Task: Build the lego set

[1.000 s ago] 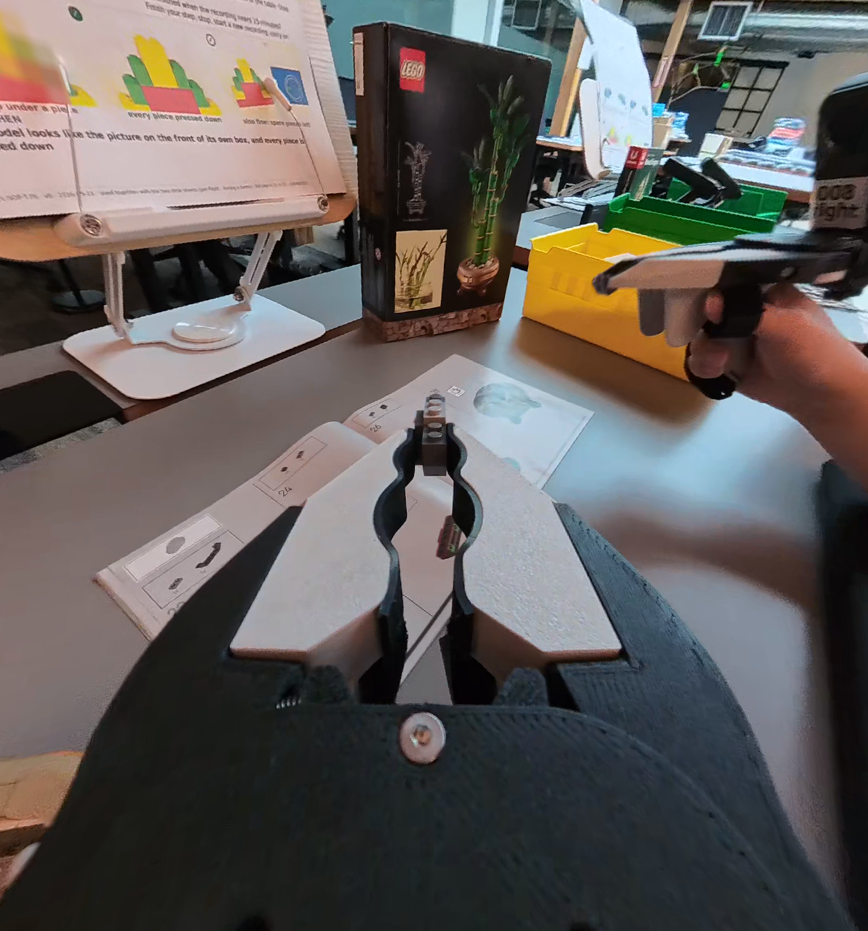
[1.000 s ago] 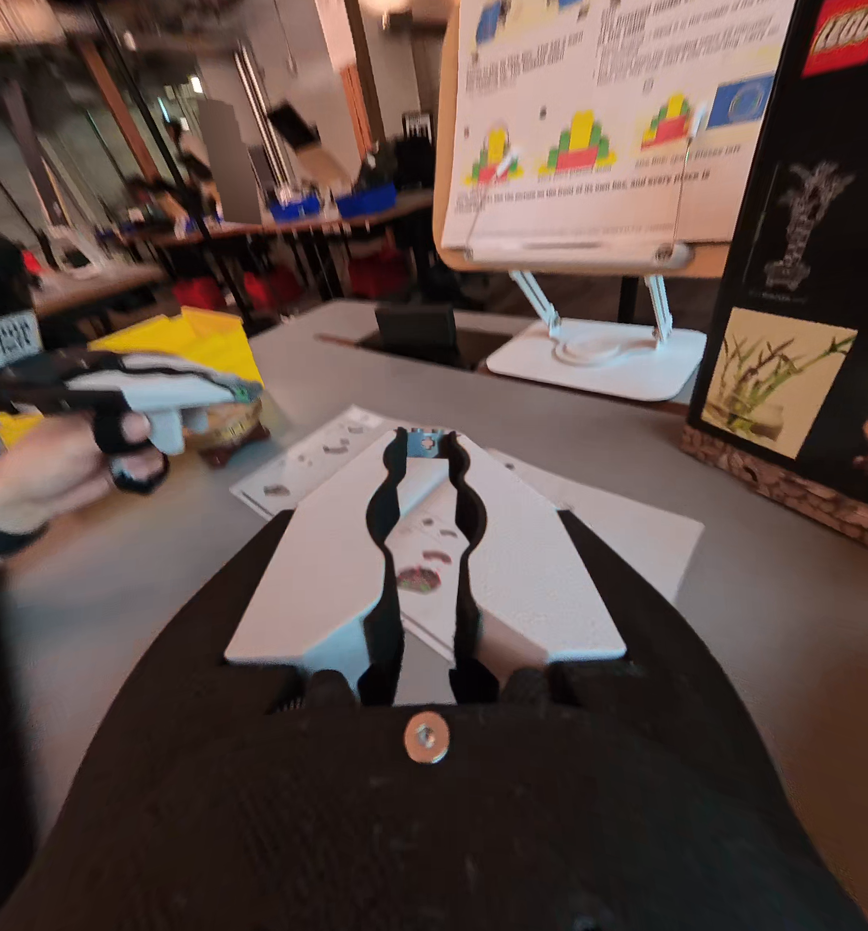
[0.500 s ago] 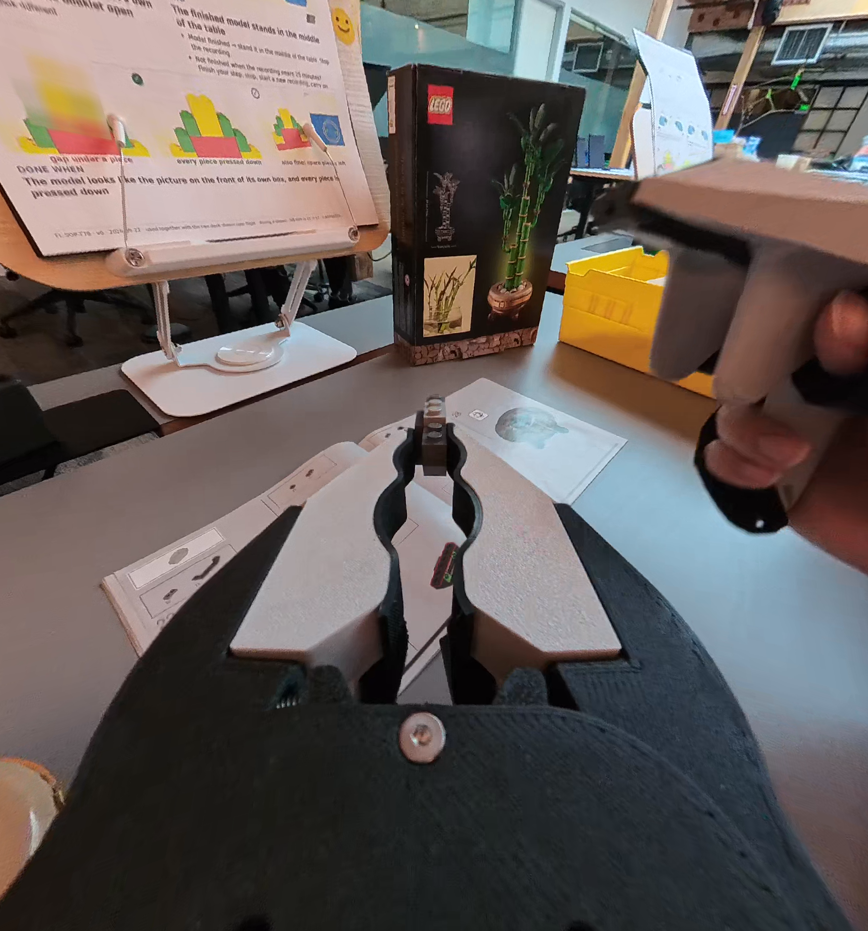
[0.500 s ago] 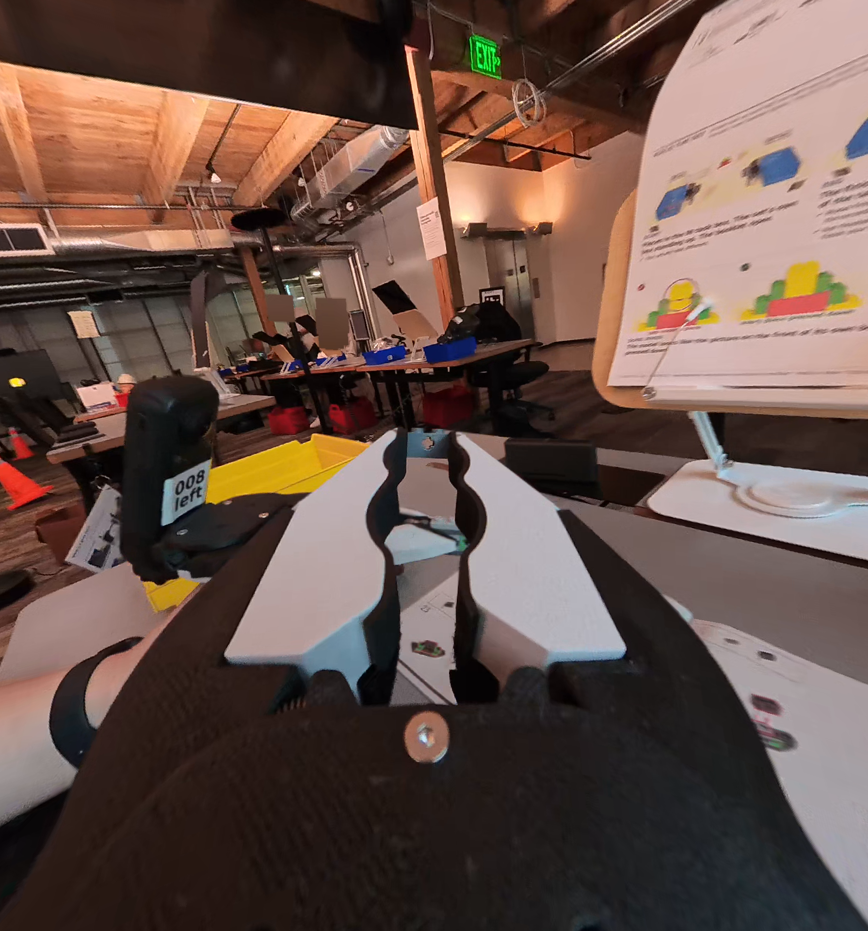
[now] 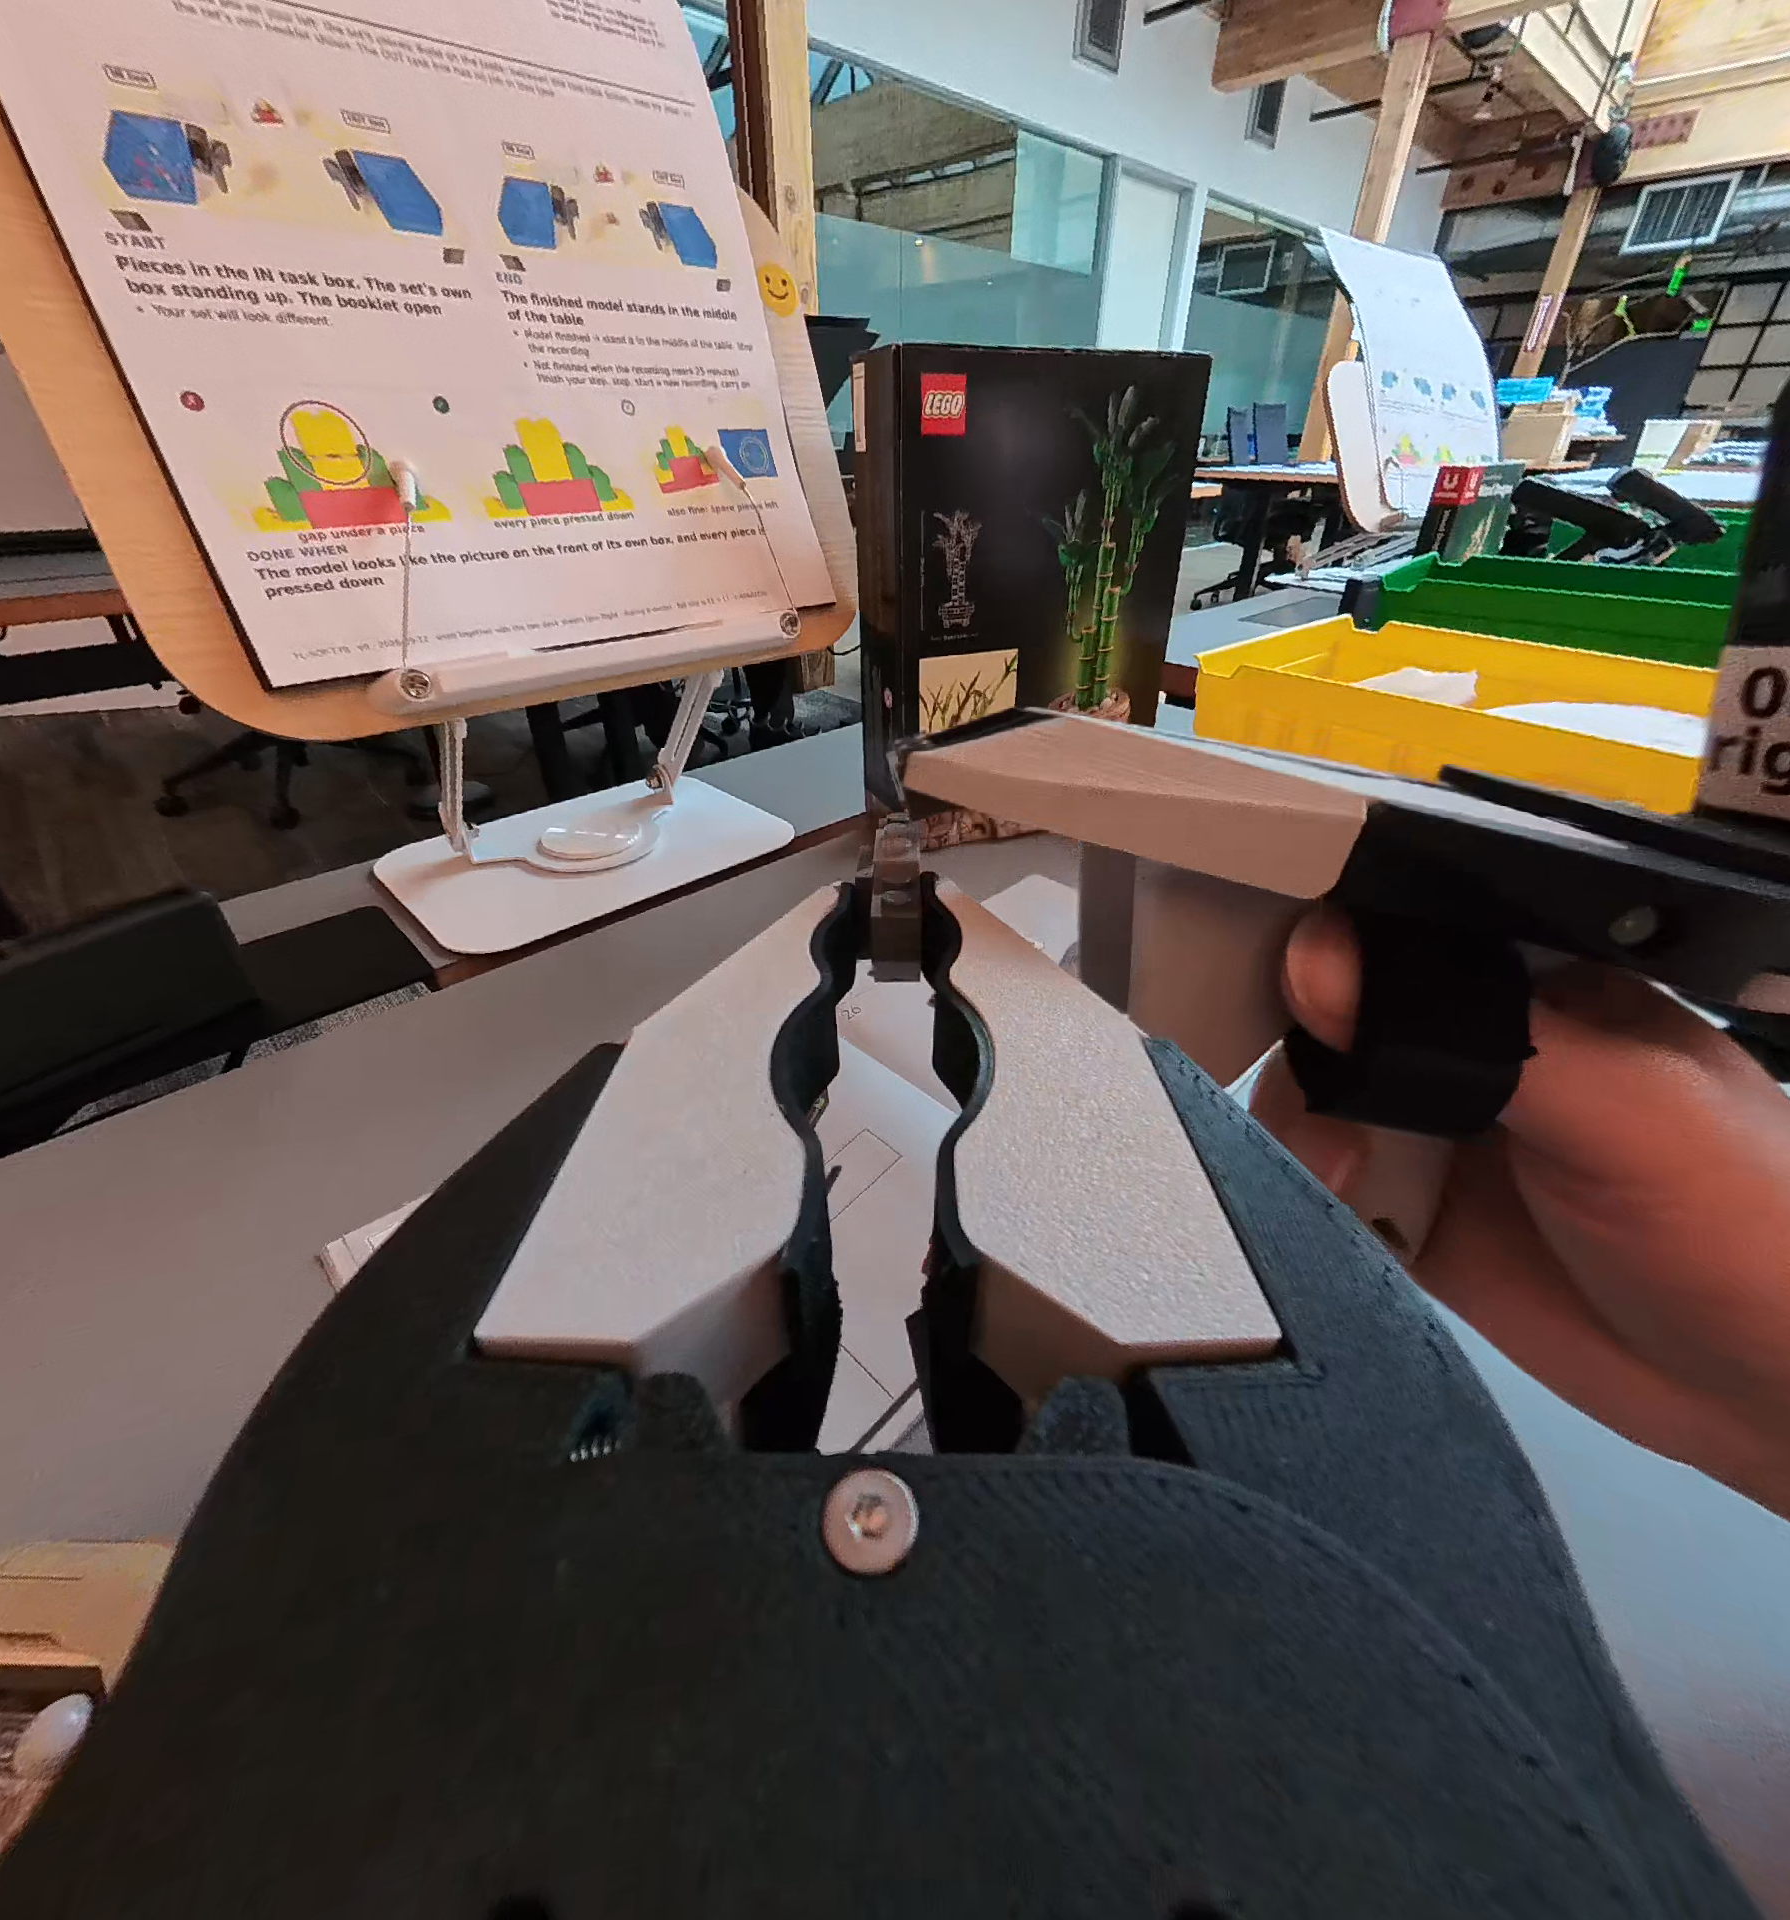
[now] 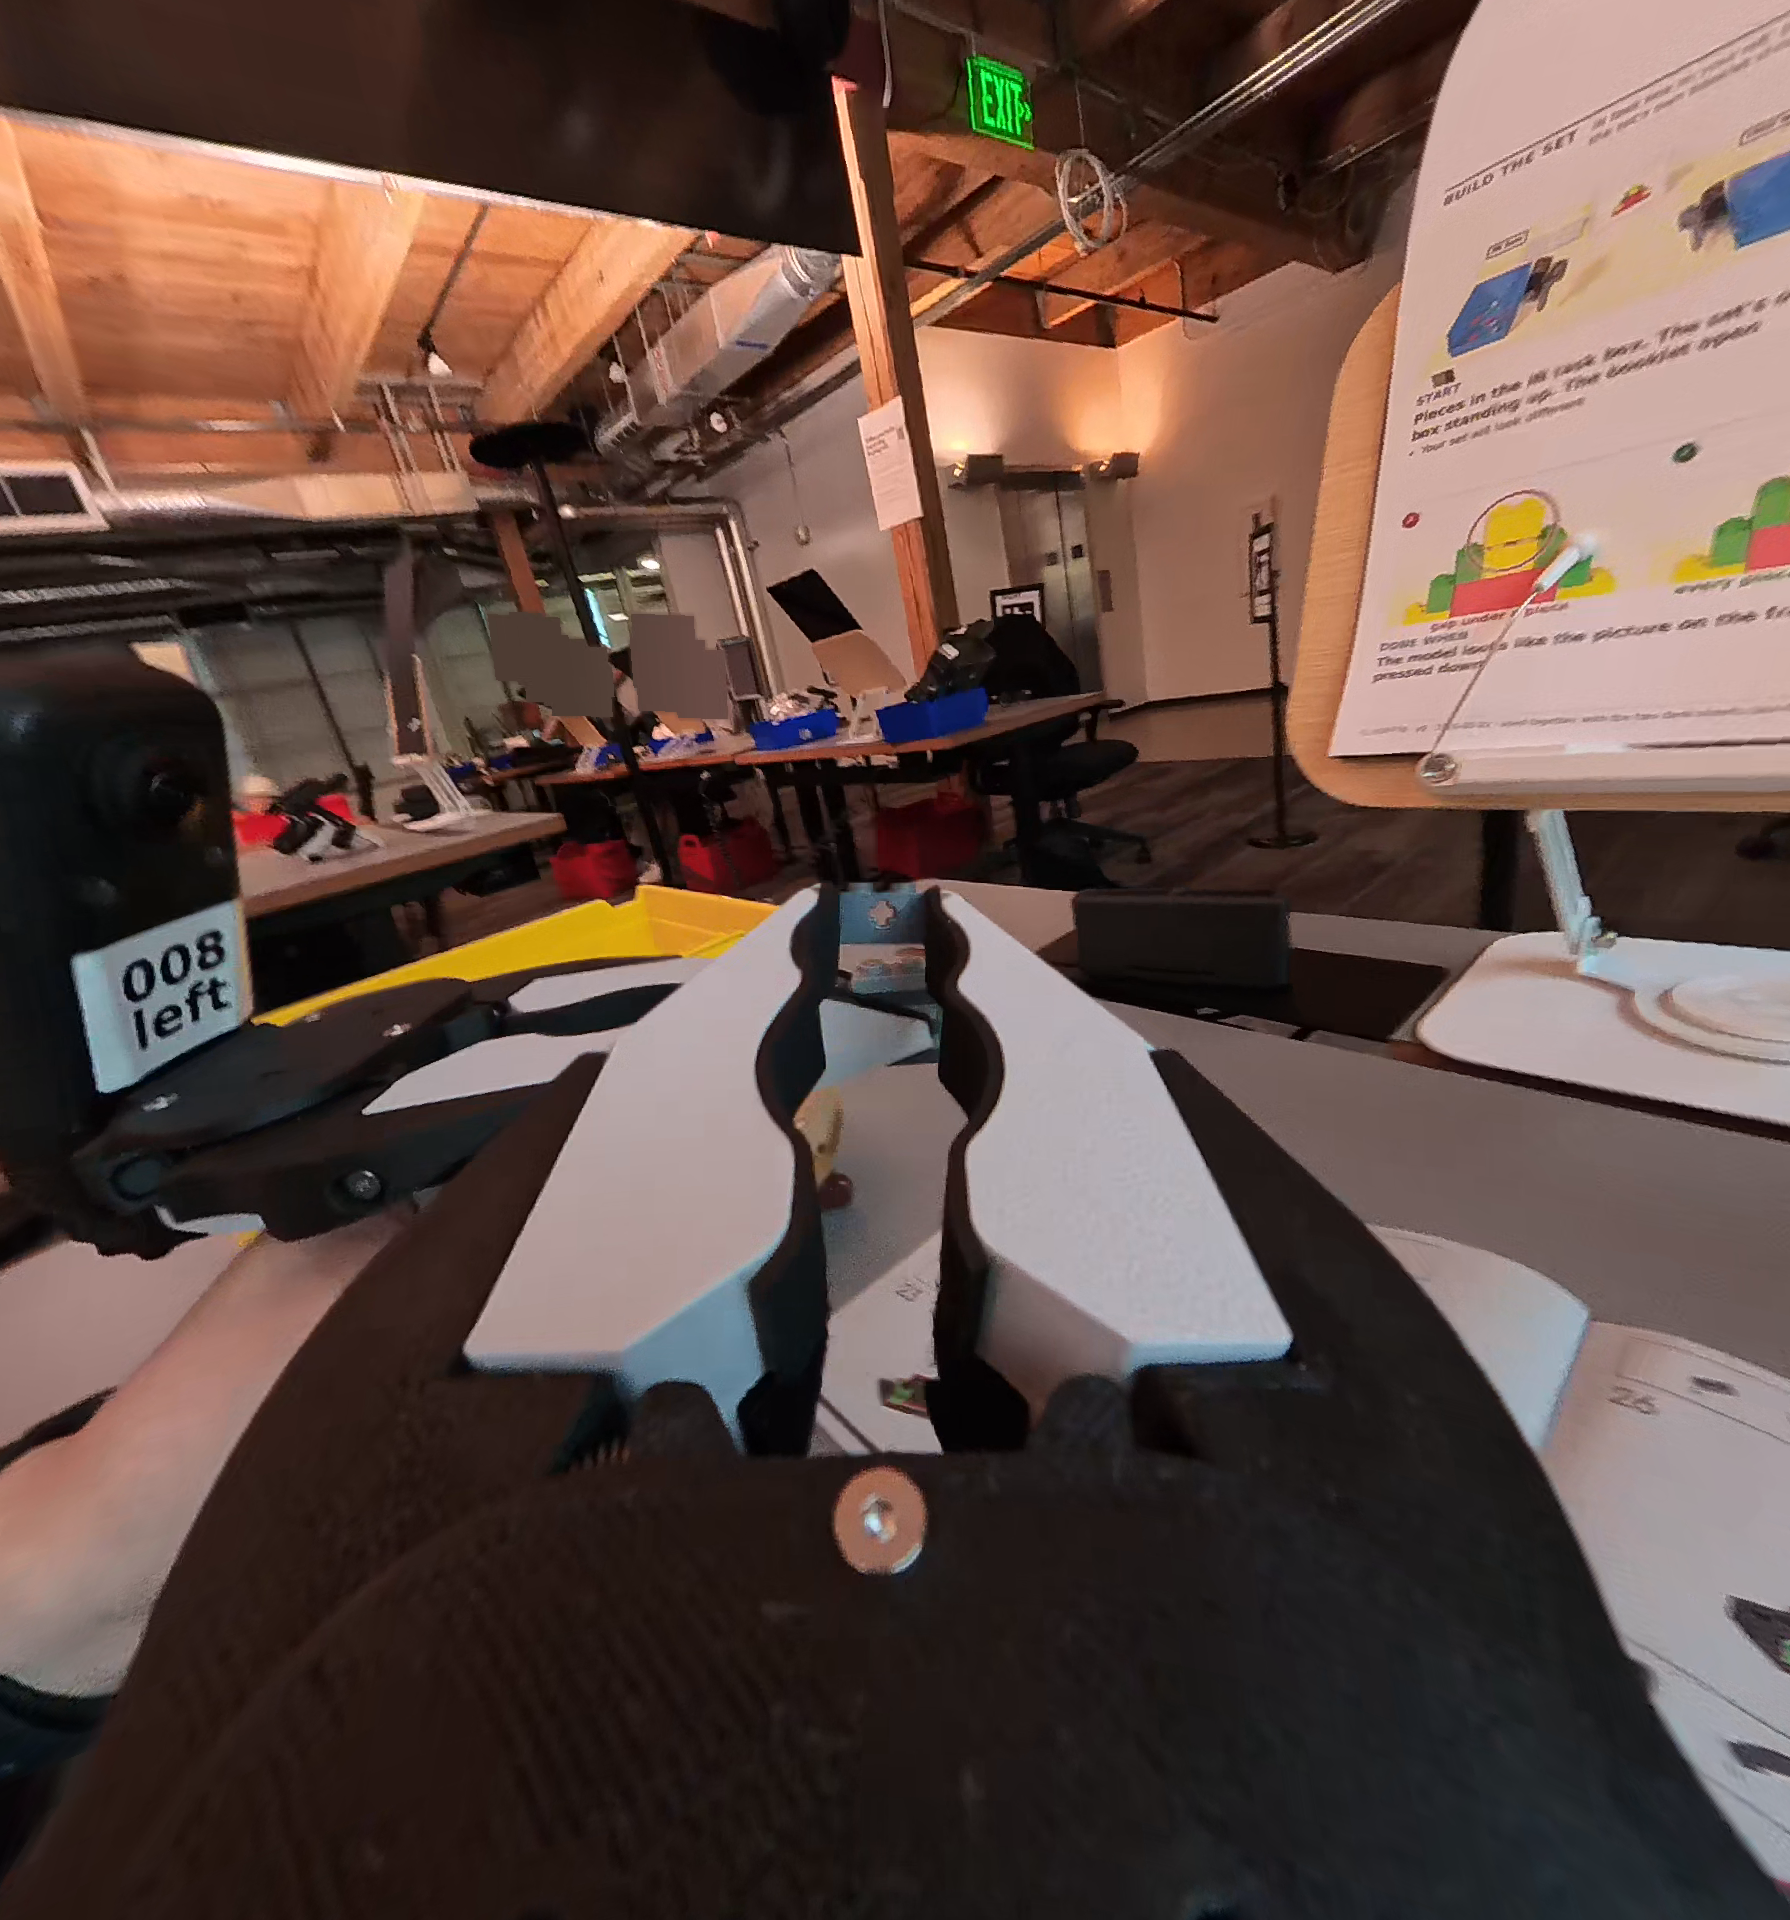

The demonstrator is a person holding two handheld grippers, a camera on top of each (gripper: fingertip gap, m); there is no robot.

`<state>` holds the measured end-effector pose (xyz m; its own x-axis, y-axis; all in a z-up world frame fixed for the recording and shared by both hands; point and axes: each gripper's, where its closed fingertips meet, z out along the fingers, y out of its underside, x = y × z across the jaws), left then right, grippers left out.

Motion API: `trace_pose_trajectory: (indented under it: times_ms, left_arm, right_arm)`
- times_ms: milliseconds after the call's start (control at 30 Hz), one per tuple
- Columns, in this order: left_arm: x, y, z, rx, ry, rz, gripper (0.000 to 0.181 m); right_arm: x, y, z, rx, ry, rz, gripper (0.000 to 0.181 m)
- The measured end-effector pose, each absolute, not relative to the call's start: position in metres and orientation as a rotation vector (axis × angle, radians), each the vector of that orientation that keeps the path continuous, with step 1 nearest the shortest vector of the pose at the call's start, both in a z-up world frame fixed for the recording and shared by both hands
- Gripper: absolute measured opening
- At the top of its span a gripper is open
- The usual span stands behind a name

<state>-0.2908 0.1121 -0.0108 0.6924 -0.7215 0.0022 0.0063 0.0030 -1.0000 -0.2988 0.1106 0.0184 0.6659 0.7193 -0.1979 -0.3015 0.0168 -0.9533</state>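
My left gripper [image 5: 893,914] is shut on a small dark brown brick piece [image 5: 893,902], held upright above the table. My right gripper [image 6: 878,916] is shut on a small light blue piece [image 6: 878,916]. In the left wrist view the right gripper [image 5: 896,774] comes in from the right, its tip just above the brown piece. In the right wrist view the left gripper [image 6: 849,997] lies level below and to the left, its tip under the blue piece. The open instruction booklet [image 5: 875,1081] lies on the grey table, also in the right wrist view [image 6: 1701,1538].
The set's black box [image 5: 1026,540] stands behind, beside a sheet on a white stand [image 5: 517,343]. A yellow bin [image 5: 1442,717] and a green bin [image 5: 1566,603] sit at the right. Another yellow bin [image 6: 600,935] and a partly built model [image 6: 823,1143] lie beyond the left gripper. My two grippers' fingertips are within a few centimetres of each other.
Both grippers have risen off the table and come together. The right gripper has swung in from the right until its tip sits just over the brown piece in the left gripper.
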Motion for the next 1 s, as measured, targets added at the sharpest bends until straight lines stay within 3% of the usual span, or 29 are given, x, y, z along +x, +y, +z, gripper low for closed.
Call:
trace_pose_trajectory:
  times_ms: [200,1000]
  left_arm:
    - [-0.2928,0.1140,-0.0121,-1.484,0.619,-0.637,0.009]
    - [-0.2952,0.1084,-0.0052,-1.480,0.633,-0.581,0.009]
  right_arm:
    - [-0.3028,0.1154,0.0130,-1.341,-0.340,0.965,0.014]
    - [-0.3036,0.1083,0.0186,-1.226,-0.390,0.661,0.014]
